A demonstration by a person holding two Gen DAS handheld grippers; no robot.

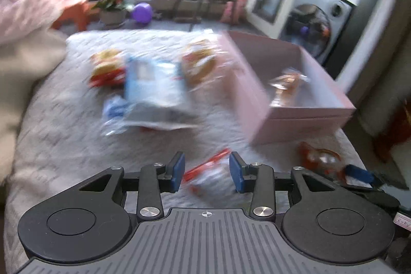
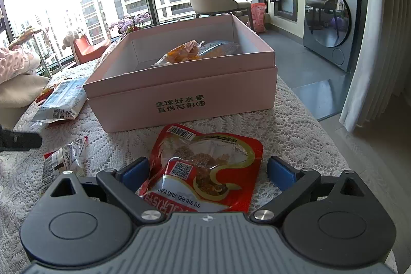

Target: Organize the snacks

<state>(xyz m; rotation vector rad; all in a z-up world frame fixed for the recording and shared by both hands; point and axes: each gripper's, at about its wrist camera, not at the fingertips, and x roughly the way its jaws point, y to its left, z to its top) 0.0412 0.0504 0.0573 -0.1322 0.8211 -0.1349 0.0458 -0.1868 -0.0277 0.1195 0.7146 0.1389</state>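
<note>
1. Left wrist view, blurred: our left gripper point(image 1: 207, 172) hangs over a small red-and-clear packet point(image 1: 205, 175) on the lace cloth point(image 1: 51, 120). The jaws stand partly open, astride the packet; we cannot tell whether the pads touch it. Closing on one crinkly edge could let it slip out.
2. More snacks point(image 1: 151, 84) lie mid-table, left of the pink box point(image 1: 295, 117).
3. Right wrist view: our right gripper point(image 2: 207, 171) is wide open, holding nothing; the red pouch point(image 2: 205, 166) lies flat between the pads, just before the box, which holds two packets point(image 2: 195, 52). A flat pouch may slide, or the pads could snag the lace.
</note>
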